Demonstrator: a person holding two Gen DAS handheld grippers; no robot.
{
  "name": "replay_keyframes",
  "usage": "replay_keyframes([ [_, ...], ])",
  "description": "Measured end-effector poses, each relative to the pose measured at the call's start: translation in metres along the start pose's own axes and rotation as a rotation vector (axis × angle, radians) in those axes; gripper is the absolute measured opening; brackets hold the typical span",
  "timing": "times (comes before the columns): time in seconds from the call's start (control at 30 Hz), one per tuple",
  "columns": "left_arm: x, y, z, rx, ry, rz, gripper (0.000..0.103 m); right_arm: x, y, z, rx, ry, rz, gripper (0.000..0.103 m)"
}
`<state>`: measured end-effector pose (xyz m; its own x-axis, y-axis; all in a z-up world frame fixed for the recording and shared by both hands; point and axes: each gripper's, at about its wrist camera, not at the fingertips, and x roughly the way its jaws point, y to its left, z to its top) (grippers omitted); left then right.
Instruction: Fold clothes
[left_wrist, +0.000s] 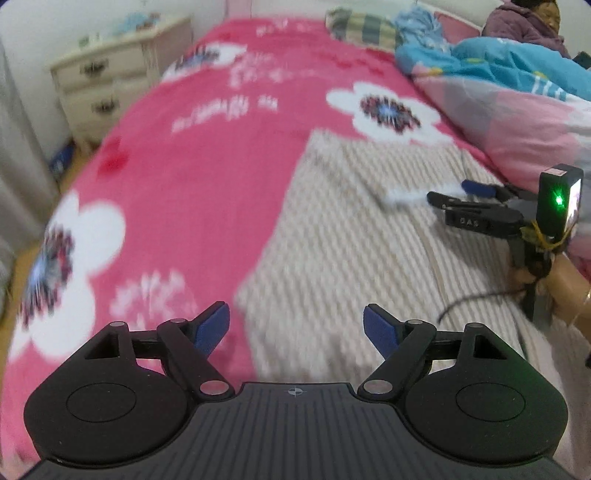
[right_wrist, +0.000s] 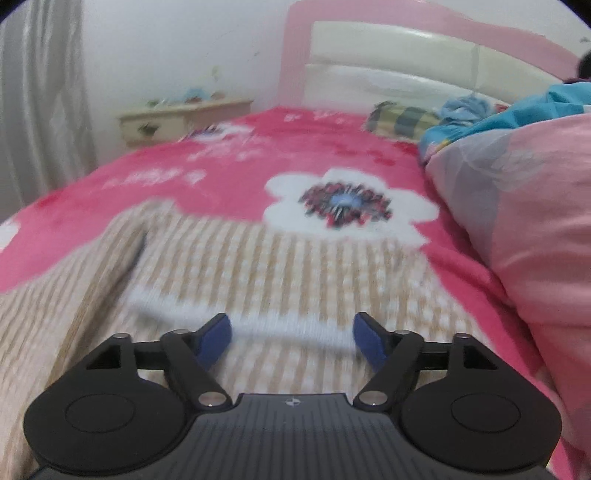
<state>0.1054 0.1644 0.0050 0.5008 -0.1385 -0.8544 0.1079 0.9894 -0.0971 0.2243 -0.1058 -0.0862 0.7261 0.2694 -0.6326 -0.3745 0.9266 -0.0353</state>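
Beige checked garment (left_wrist: 369, 236) spread flat across the near right of the pink flowered blanket (left_wrist: 192, 177), its white ribbed band (right_wrist: 243, 317) uppermost near the right edge. Left gripper (left_wrist: 296, 328) held above the garment's left border, blue pads spread wide, nothing between them. Right gripper (right_wrist: 291, 334) low over the white band, fingers likewise parted; band seen between the pads but not pinched, as far as the blur allowed. Same right gripper seen in the left view (left_wrist: 461, 195), close to the bunched pink quilt (left_wrist: 524, 122) along the right.

Judged as a release between folds, with the next hold not yet taken.

Risks from here: a grab on the band alone likely to stretch or drag the top layer and undo the lie of the cloth; a pinch set too deep liable to catch the fleece blanket beneath and lift it as well; the quilt close enough on the right to snag a finger; the trailing black cable (left_wrist: 476, 299) lying over the garment apt to be folded in.
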Motion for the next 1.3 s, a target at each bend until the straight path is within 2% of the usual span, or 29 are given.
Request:
replay_keyframes([
  [0.13, 0.01, 0.008, -0.023, -0.032, 0.113, -0.028, 0.081, -0.031, -0.005, -0.015, 0.015, 0.053, 0.062, 0.083],
  [0.23, 0.023, 0.014, -0.038, -0.056, 0.192, -0.022, 0.081, -0.056, -0.007, -0.024, 0.013, 0.141, 0.106, 0.084],
  [0.33, 0.025, 0.018, -0.049, -0.09, 0.217, -0.033, 0.081, -0.085, -0.004, -0.03, -0.041, 0.245, 0.14, 0.084],
  [0.4, 0.017, 0.018, -0.05, -0.11, 0.188, -0.054, 0.081, -0.112, -0.001, -0.03, -0.092, 0.329, 0.155, 0.084],
  [0.47, 0.005, 0.013, -0.047, -0.116, 0.125, -0.085, 0.081, -0.143, -0.001, -0.029, -0.127, 0.383, 0.158, 0.084],
  [0.53, -0.017, 0.003, -0.042, -0.108, 0.007, -0.124, 0.081, -0.18, -0.005, -0.025, -0.131, 0.415, 0.161, 0.084],
  [0.6, -0.037, -0.009, -0.039, -0.1, -0.101, -0.166, 0.081, -0.22, -0.011, -0.023, -0.072, 0.413, 0.17, 0.084],
  [0.63, -0.046, -0.015, -0.038, -0.106, -0.143, -0.193, 0.083, -0.237, -0.015, -0.023, -0.038, 0.404, 0.177, 0.084],
  [0.7, -0.06, -0.028, -0.038, -0.119, -0.21, -0.25, 0.092, -0.271, -0.024, -0.032, 0.067, 0.331, 0.204, 0.084],
  [0.73, -0.064, -0.034, -0.038, -0.119, -0.227, -0.273, 0.097, -0.289, -0.028, -0.041, 0.134, 0.277, 0.22, 0.084],
  [0.8, -0.072, -0.049, -0.04, -0.109, -0.249, -0.313, 0.099, -0.31, -0.033, -0.056, 0.274, 0.201, 0.245, 0.084],
  [0.87, -0.078, -0.065, -0.042, -0.084, -0.242, -0.299, 0.1, -0.328, -0.036, -0.07, 0.407, 0.142, 0.26, 0.084],
  [0.9, -0.082, -0.074, -0.044, -0.072, -0.239, -0.292, 0.1, -0.335, -0.035, -0.072, 0.423, 0.117, 0.254, 0.084],
  [0.97, -0.091, -0.086, -0.046, -0.062, -0.244, -0.284, 0.102, -0.346, -0.025, -0.069, 0.331, 0.058, 0.179, 0.085],
  [1.03, -0.101, -0.095, -0.052, -0.057, -0.243, -0.296, 0.103, -0.352, -0.013, -0.066, 0.244, 0.019, 0.111, 0.093],
  [1.13, -0.116, -0.104, -0.064, -0.021, -0.265, -0.28, 0.103, -0.355, -0.001, -0.067, 0.244, -0.011, 0.113, 0.102],
  [1.2, -0.12, -0.109, -0.07, -0.006, -0.284, -0.249, 0.103, -0.357, 0.005, -0.07, 0.258, -0.026, 0.126, 0.103],
  [1.3, -0.122, -0.111, -0.08, -0.019, -0.265, -0.25, 0.103, -0.358, 0.01, -0.071, 0.262, -0.044, 0.101, 0.103],
])
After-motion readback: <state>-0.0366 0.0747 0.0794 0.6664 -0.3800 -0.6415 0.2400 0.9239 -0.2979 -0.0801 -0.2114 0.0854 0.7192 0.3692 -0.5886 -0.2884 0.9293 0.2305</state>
